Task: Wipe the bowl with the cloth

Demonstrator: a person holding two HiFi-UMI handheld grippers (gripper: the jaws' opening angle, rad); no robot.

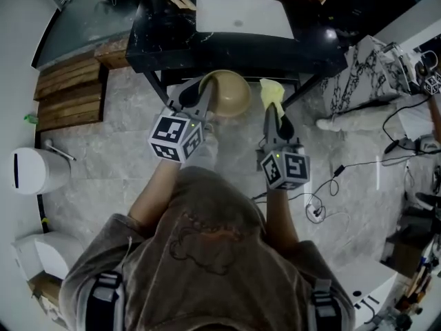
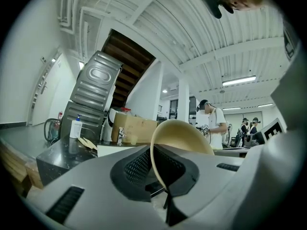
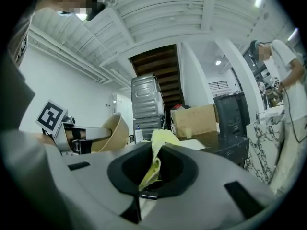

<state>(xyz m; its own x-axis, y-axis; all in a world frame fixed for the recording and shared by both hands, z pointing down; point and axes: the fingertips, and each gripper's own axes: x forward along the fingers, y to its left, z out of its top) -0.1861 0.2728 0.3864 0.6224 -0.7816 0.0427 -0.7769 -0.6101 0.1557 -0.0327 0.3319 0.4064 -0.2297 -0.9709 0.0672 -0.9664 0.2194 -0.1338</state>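
A tan bowl (image 1: 229, 92) is held off the floor, below the black counter's front edge, with my left gripper (image 1: 204, 96) shut on its rim. The left gripper view shows the thin bowl rim (image 2: 158, 166) pinched between the jaws, the bowl (image 2: 184, 137) rising beyond them. My right gripper (image 1: 272, 105) is shut on a yellow cloth (image 1: 271, 91), which sticks up just right of the bowl, apart from it. In the right gripper view the cloth (image 3: 154, 162) is clamped in the jaws, and the bowl (image 3: 114, 131) shows at the left.
A black counter (image 1: 172, 36) with a white sink (image 1: 241, 16) stands straight ahead. Wooden steps (image 1: 65, 92) lie at the left, a white bin (image 1: 31, 171) nearer left. Cables (image 1: 331, 185) trail on the marble floor at the right. A person (image 3: 285, 66) stands at the far right.
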